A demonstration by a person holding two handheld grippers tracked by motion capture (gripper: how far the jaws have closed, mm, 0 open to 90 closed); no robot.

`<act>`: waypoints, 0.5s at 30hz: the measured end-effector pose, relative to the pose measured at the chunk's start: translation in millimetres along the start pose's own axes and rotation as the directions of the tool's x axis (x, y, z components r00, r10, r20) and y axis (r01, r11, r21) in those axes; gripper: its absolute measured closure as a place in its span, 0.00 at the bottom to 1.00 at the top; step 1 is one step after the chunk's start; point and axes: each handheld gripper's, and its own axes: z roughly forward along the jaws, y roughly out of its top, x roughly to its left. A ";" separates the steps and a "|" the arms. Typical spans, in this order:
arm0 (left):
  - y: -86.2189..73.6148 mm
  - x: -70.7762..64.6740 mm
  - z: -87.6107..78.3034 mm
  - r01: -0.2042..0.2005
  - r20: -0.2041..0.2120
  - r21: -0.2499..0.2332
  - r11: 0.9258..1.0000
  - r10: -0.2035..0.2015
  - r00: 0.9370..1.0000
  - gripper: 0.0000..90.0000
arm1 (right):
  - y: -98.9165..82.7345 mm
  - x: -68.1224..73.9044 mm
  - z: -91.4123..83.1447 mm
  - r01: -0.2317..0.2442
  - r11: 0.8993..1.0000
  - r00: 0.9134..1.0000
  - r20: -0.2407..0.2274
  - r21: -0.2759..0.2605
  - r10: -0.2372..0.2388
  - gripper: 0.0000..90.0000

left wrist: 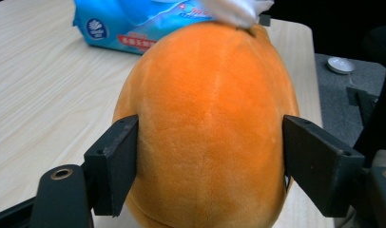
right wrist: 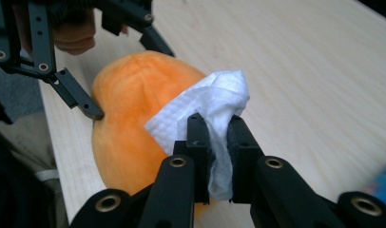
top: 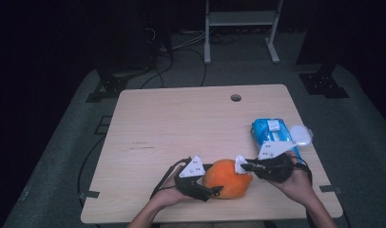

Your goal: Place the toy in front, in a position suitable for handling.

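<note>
An orange plush toy (top: 226,179) lies on the wooden table (top: 181,123) near its front edge. My left gripper (top: 211,179) grips it from the left; in the left gripper view its pads (left wrist: 116,164) press both sides of the plush (left wrist: 210,123). My right gripper (top: 243,166) is shut on a white wipe (top: 239,164) at the toy's right end. In the right gripper view the wipe (right wrist: 210,102) is pinched between the jaws of that gripper (right wrist: 218,135) and rests against the plush (right wrist: 129,109).
A blue pack of wet wipes (top: 272,133) lies at the table's right edge, with a white round lid (top: 300,134) beside it. A cable hole (top: 236,98) sits near the far edge. A white frame (top: 241,19) stands on the floor beyond the table.
</note>
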 end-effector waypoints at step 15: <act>2.1 -6.9 3.0 -0.016 0.019 -0.006 1.000 0.016 1.000 0.27 | 10.4 12.3 8.6 0.038 0.999 0.998 -0.046 -0.003 -0.038 0.90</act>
